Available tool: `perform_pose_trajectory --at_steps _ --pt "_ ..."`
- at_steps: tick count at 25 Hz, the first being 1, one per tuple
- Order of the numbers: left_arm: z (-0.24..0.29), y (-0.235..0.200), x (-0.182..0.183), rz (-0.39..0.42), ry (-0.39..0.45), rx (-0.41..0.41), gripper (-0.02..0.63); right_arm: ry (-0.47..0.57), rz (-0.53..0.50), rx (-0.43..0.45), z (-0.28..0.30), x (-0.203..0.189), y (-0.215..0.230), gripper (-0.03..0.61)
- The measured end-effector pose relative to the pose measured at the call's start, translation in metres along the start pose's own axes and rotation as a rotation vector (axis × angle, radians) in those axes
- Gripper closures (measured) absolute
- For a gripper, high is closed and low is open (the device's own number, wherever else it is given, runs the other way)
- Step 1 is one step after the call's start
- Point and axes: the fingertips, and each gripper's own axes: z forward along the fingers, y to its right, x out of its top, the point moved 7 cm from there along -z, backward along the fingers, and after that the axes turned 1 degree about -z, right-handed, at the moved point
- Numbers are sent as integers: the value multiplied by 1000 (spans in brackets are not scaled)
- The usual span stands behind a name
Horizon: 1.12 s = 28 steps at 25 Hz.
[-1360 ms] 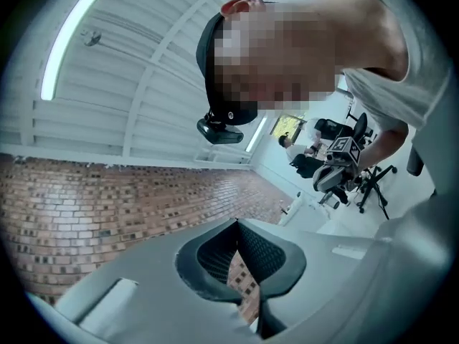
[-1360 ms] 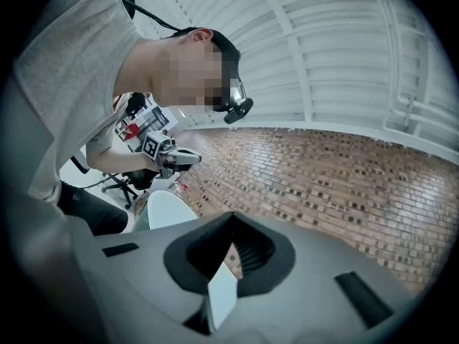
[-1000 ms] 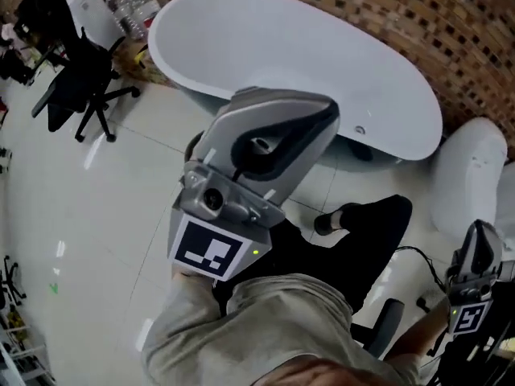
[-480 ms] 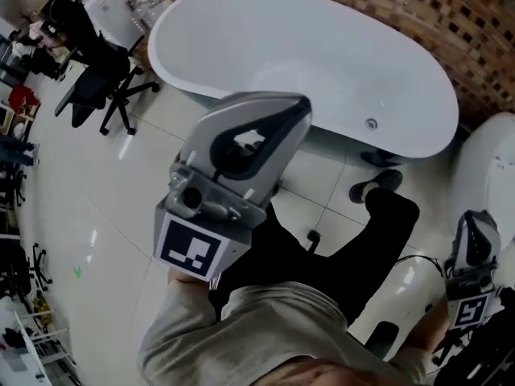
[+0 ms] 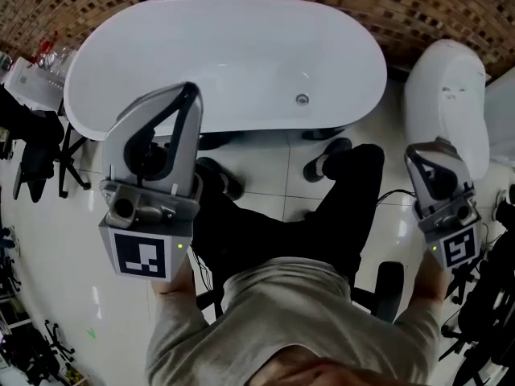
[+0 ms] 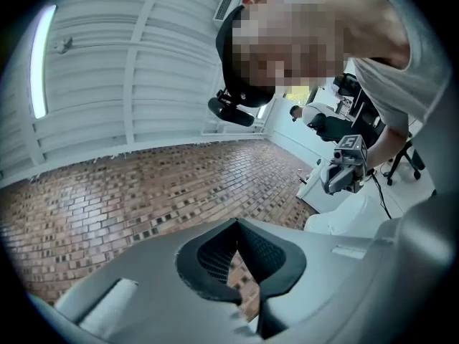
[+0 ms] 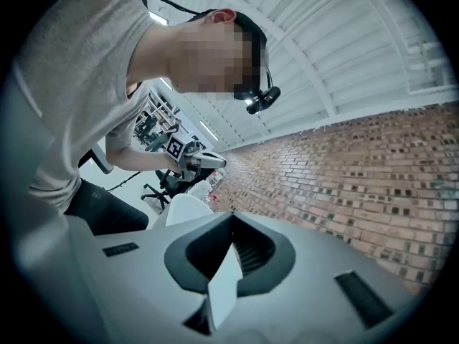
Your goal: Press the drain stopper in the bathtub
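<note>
Since the earlier frame the bathtub [image 5: 161, 47] has swung to lie level across the top of the head view. The left hand-held gripper [image 5: 191, 92] has shifted left, and the right hand-held gripper [image 5: 417, 151] has come up higher at the right.

Tub is white, glossy, smooth, oval. The drain stopper [image 5: 302, 99] is a small round metal disc on the tub's inner surface, right of centre, near the front rim. Both grippers are up in the air, well apart from it.

Left hand-held gripper [image 6: 235, 224]: grey moulded shell, dark ribbed pads, tips meeting, nothing between them. Right hand-held gripper [image 7: 231, 217]: same build, tips together, empty.

Brick wall [image 5: 451, 6] behind the tub is brown, with small mosaic-like bricks. Floor [image 5: 80, 240] is shiny white tile. A white rounded fixture [image 5: 447, 95] stands right of the tub, and a black office chair [image 5: 32, 155] stands at the left. The person wears a grey shirt [image 5: 282, 320] and black trousers.
</note>
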Motion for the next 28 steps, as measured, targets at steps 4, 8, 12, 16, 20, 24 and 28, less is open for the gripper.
perform_pose_trajectory --at_steps 4,8,12,16,20,24,28 --pt "9 -13 -8 14 2 11 604 20 3 -18 18 -11 29 578" --pt "18 -27 -36 -6 -19 33 604 25 21 19 51 -37 41 578" --pt "30 -32 -88 -82 -77 27 604 -18 72 73 84 -84 45 578" --pt "47 -28 -147 -183 -101 -23 604 -93 146 127 114 -154 43 578" --pt "77 -16 -218 -268 -115 -109 604 -315 277 189 139 -251 29 578" --pt "106 6 -299 -347 -156 -192 604 -448 440 228 170 -335 3 578" --pt "127 35 -379 -438 -258 -250 604 -571 454 382 202 -422 -40 578"
